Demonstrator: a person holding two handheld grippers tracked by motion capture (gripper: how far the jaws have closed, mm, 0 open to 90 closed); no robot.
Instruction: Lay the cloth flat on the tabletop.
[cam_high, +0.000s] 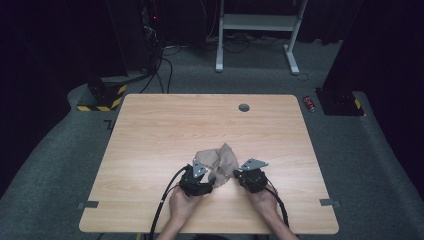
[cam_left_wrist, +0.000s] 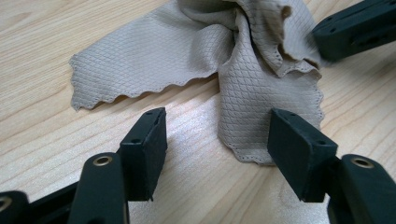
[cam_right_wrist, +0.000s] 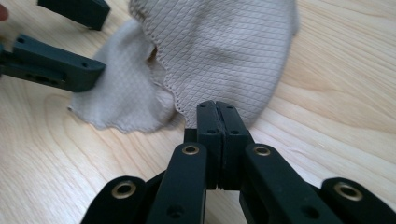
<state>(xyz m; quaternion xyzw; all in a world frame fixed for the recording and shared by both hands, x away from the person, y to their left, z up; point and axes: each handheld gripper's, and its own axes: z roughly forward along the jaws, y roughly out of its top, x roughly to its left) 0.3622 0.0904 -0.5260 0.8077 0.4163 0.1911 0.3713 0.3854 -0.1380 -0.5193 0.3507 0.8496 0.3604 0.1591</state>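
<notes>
A crumpled beige cloth (cam_high: 220, 161) with a diamond weave lies on the wooden bench (cam_high: 150, 145), near the near edge and about midway across, between the two grippers. The left gripper (cam_left_wrist: 217, 140) has its fingers (cam_left_wrist: 149, 140) spread wide, low over the bench, with a scalloped corner of the cloth just inside the right finger; neither presses on it. The right gripper (cam_right_wrist: 217, 116) has its fingers pressed together, and the cloth's near edge appears pinched at their tips.
</notes>
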